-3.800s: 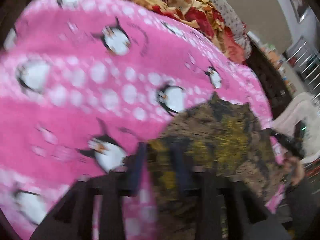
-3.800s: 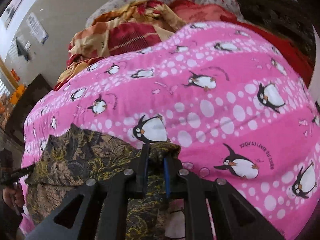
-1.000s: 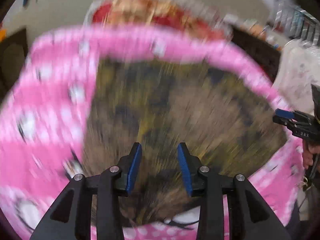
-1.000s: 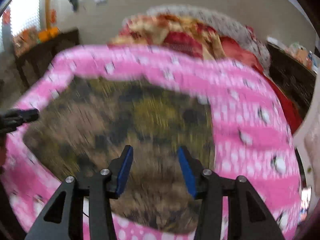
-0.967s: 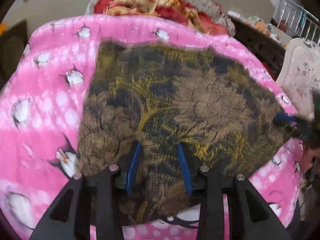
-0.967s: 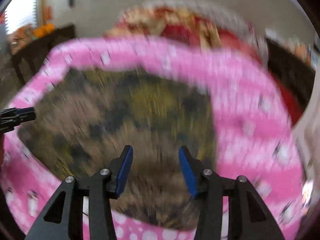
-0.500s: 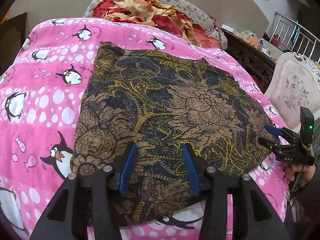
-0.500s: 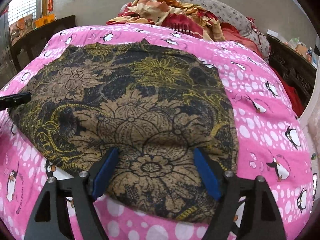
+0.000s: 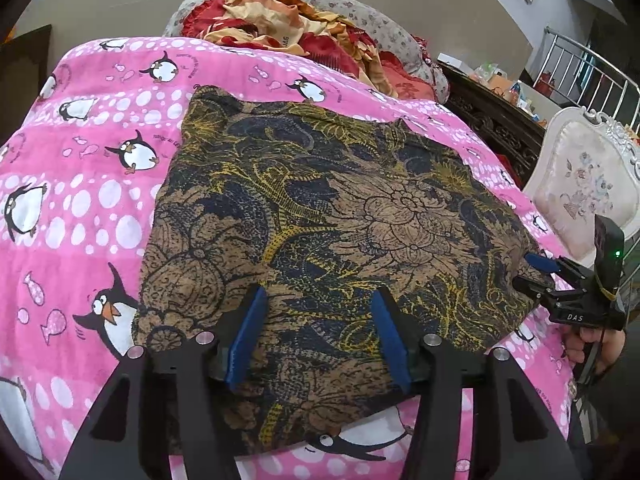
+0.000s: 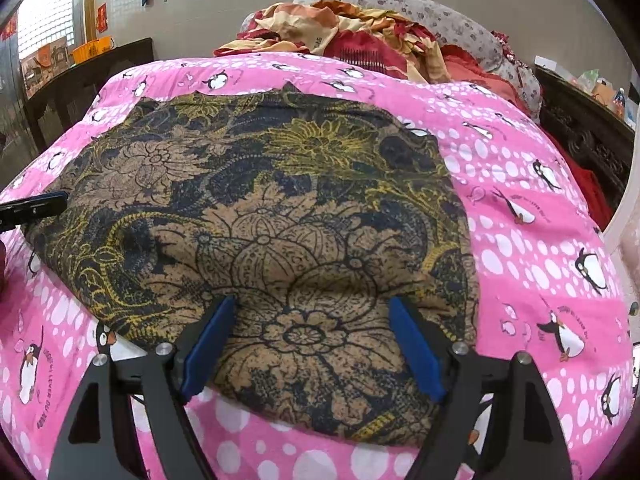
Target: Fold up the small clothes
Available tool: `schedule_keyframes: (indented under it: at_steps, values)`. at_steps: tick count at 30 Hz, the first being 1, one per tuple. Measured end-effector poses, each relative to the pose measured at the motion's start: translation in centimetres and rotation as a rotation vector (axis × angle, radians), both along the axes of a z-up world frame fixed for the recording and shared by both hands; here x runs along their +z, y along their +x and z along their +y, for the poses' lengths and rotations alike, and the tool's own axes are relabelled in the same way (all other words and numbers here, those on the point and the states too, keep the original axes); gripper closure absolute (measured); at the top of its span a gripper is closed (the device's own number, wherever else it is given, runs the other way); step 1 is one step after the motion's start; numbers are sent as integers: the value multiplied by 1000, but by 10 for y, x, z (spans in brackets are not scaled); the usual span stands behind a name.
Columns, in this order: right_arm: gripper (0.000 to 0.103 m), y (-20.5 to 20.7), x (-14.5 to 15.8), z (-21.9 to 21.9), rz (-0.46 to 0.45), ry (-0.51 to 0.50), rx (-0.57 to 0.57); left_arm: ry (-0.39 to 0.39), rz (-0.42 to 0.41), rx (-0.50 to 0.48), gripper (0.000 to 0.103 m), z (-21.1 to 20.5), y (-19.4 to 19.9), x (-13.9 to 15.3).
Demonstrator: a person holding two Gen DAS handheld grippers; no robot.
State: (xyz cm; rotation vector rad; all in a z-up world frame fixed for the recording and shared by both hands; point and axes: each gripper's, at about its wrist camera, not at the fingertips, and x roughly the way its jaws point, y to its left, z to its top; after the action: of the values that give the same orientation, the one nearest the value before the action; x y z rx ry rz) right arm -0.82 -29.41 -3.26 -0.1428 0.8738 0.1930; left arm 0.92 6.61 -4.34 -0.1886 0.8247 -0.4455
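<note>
Room: we see a bedroom with a plain wall behind, a dark wooden cabinet (image 9: 496,120) at the right and a white padded chair (image 9: 588,188) beside the bed.
Surface: a pink blanket (image 9: 80,208) with penguins and white dots covers the bed, and it carries everything we work on.
Back of bed: a heap of red and yellow bedding (image 10: 352,36) lies against a grey flowered pillow (image 10: 452,20), well apart from the garment.
Garment: the brown, black and yellow batik cloth (image 10: 280,220) lies spread flat in the middle of the blanket, with some low wrinkles.
Direction: in the right wrist view its longer side seems to run from left to right across the bed; which end is the top we cannot tell.
Edges: pink blanket shows on all sides of the cloth. The far edge has small points, and the near edge lies just under our tools.
Open room: a wide pink strip is on the right side in the right wrist view and on the left side in the left wrist view.
Left gripper (image 9: 316,336): the blue pads are spread apart over the near edge, grasping nothing.
Right gripper (image 10: 312,344): the pads are spread wide over the near edge, also released; in the left wrist view it sits at the cloth's right corner.
</note>
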Motion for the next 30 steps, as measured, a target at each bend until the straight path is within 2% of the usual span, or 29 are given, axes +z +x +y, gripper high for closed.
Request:
schedule_keyframes:
  at_steps: [3,5,8,10,12,13,15,16,21,25,27,29,30]
  values:
    - [18,0,0,-2,-4,23,2,-33,12,-3,67,4,0,2]
    - [16,1,-1,-4,-2,47,8,-99,57,16,67,18,-4,12]
    - [15,3,0,-7,1,73,12,-180,62,72,67,48,-33,31]
    - [14,4,0,-7,0,84,13,-193,56,98,62,62,-53,35]
    - [14,4,0,-8,-2,91,14,-207,97,126,55,72,-70,26]
    - [14,4,0,-9,-2,98,14,-240,157,120,55,75,-73,14]
    - [14,3,-1,-9,-3,104,13,-312,258,109,55,75,-70,-10]
    - [14,4,-1,-9,-3,101,13,-326,234,117,53,76,-71,-11]
    - [14,3,-1,-9,-4,86,12,-406,257,139,53,78,-38,-14]
    - [14,3,-1,-8,-4,86,12,-483,259,240,54,88,-15,-16]
    - [14,2,-1,-8,-5,85,12,-488,269,256,54,82,-13,-15]
    - [14,3,-1,-8,-4,86,12,-486,283,176,54,69,-16,-14]
    - [14,3,-1,-8,-4,86,12,-466,276,170,61,68,-17,-14]
